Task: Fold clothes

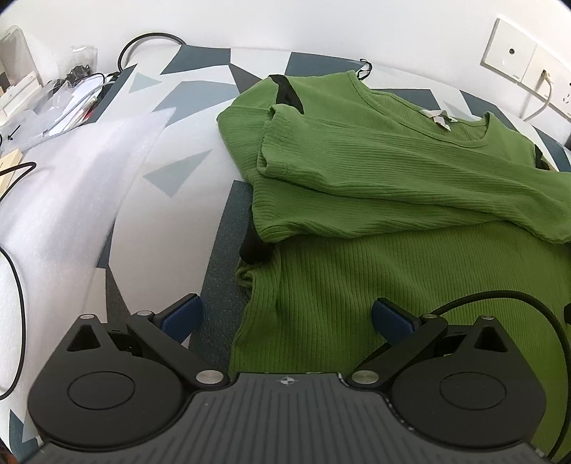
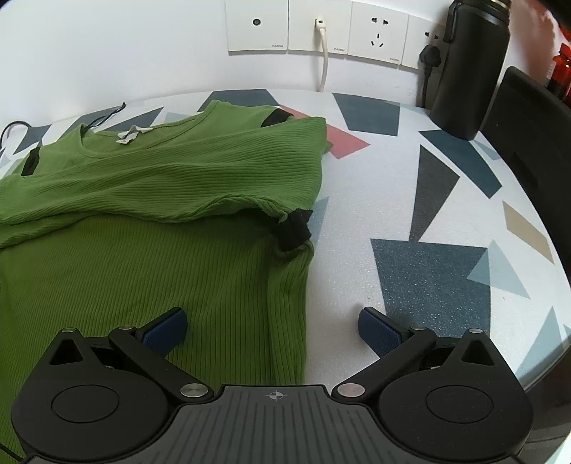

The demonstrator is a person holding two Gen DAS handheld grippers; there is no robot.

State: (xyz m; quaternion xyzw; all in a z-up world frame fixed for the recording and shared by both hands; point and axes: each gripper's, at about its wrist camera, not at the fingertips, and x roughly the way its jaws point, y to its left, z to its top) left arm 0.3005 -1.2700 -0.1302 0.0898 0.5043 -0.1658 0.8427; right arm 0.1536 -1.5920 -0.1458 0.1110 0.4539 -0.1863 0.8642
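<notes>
A green ribbed knit top [image 1: 410,200] with black cuffs lies on the table [image 2: 410,221], whose cover is white with blue, grey and red triangles. Its sleeves are folded across the chest, ahead of both tongs. The left tongs [image 1: 285,317] are spread wide and hold nothing, straddling the garment's left hem edge. The right tongs [image 2: 273,326] are equally wide and empty, straddling its right hem edge. A black bottle [image 2: 467,67] stands far ahead and right of the right tongs, near the white wall sockets [image 2: 317,28].

— Room to the right?
— Bare patterned bench [image 2: 410,221] beside the ribbed green top [image 2: 160,271]; a tall black bottle [image 2: 467,67] stands far back.
— Left?
— Black cables [image 1: 18,285] and clutter [image 1: 53,103] crowd that edge.
</notes>
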